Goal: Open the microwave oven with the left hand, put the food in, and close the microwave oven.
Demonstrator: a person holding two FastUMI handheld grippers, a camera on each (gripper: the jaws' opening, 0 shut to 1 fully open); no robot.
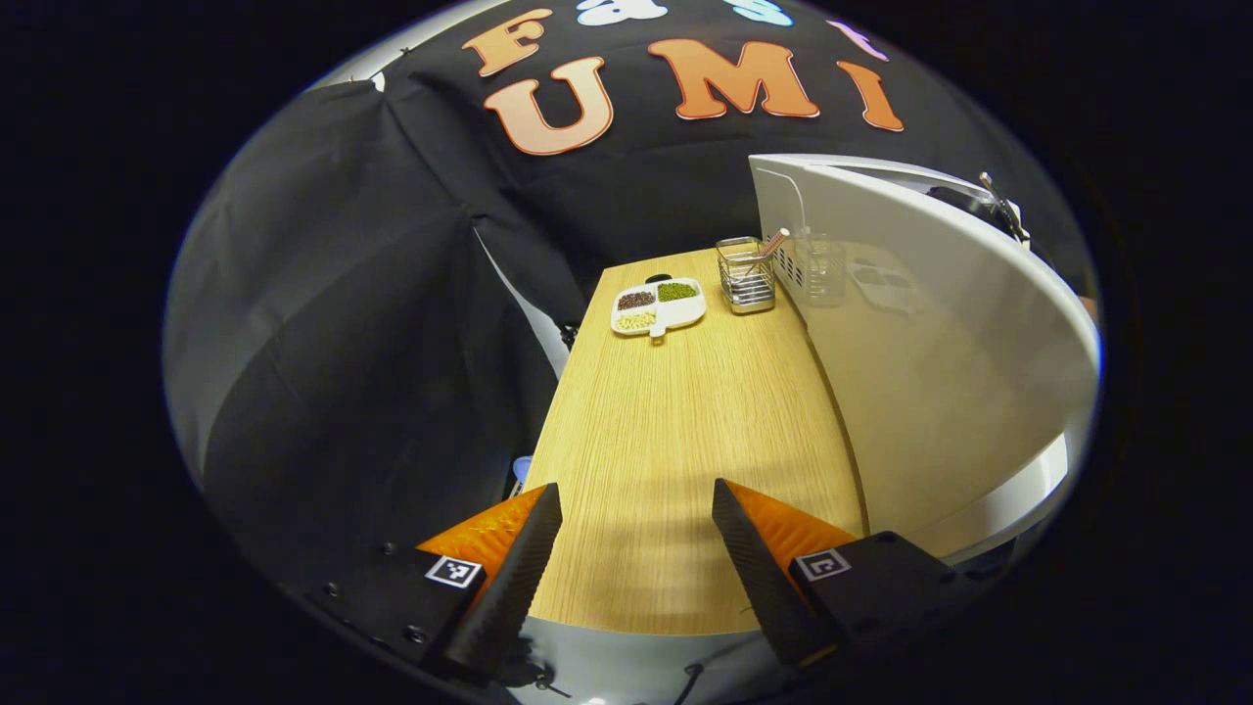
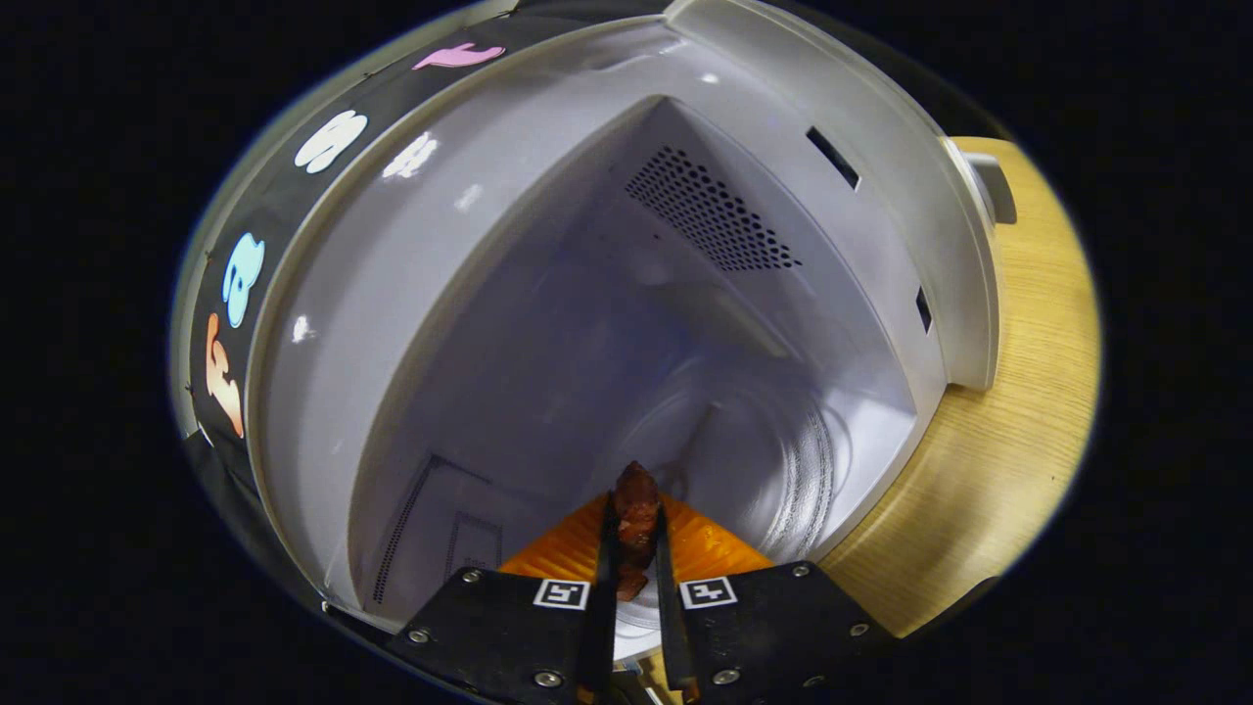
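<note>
Food: small reddish-brown lumpy piece (image 2: 636, 509), pinched between the right tongs (image 2: 634, 548), both fingers pressed on its sides. It hangs just inside the open white microwave cavity (image 2: 548, 323), above the round glass turntable (image 2: 783, 470), not set down yet.

Left tongs (image 1: 636, 529) are spread wide, holding nothing, over the light wooden table (image 1: 675, 411) beside the swung-open white microwave door (image 1: 940, 333).

Also on the table, far end: a white divided dish of beans (image 1: 658, 305) and a wire mesh holder with sticks (image 1: 747, 274), both well apart from the tongs.

Handling, my read: the piece looks light and stiff enough to hold by side pressure, surface rough, so little slip risk. It may be crumbly or soft; can't tell from here, so no extra squeeze. Current hold is low on the piece, top sticking out past the fingertips, which is fine for a short drop.

Next: lower toward the turntable middle, release, back out clear of the cavity rim. Door wants the left tongs pushing on its outer edge.
</note>
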